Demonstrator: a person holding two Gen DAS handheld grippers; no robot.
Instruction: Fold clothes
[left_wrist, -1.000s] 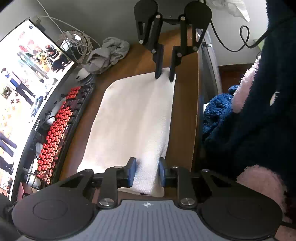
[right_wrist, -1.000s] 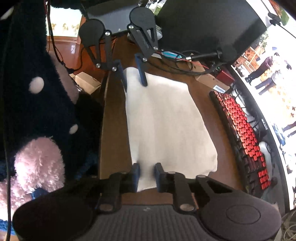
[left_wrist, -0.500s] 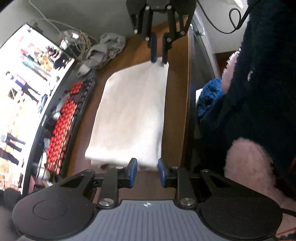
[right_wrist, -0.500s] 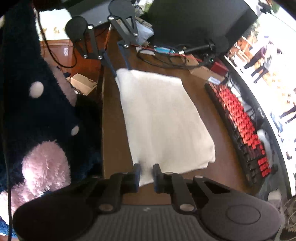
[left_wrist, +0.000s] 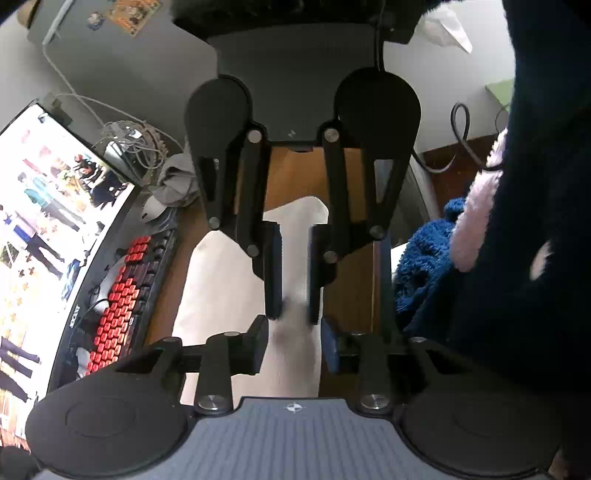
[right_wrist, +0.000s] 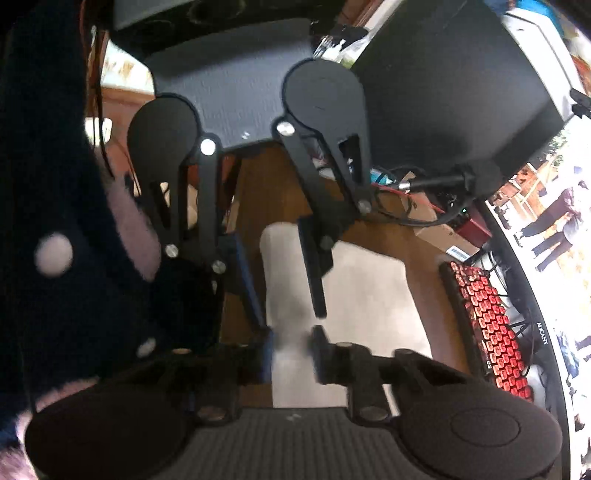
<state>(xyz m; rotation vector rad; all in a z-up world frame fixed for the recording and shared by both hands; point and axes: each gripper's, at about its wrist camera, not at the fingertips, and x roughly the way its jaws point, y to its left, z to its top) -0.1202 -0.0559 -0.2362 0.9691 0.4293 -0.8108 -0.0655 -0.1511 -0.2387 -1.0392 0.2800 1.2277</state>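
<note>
Two grippers face tip to tip over the desk (left_wrist: 288, 173) | left gripper (left_wrist: 293, 341) and right gripper (left_wrist: 293, 317): jaws parted, straddling the white cloth's (left_wrist: 221, 280) 3 o'clock edge, gripping nothing | probably to align the fold | red keyboard (left_wrist: 122, 291) at 9 o'clock.

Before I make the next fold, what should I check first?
1. White cloth edge between the left hand-held gripper's fingers: ok.
2. Same edge between the right hand-held gripper's fingers: ok.
3. Either one clamped on the cloth: cannot tell, as the tips are blurred.
4. Room between the two: not ok, since they face each other with tips almost meeting.
5. Red keyboard apart from the cloth: ok, bare desk between.
</note>
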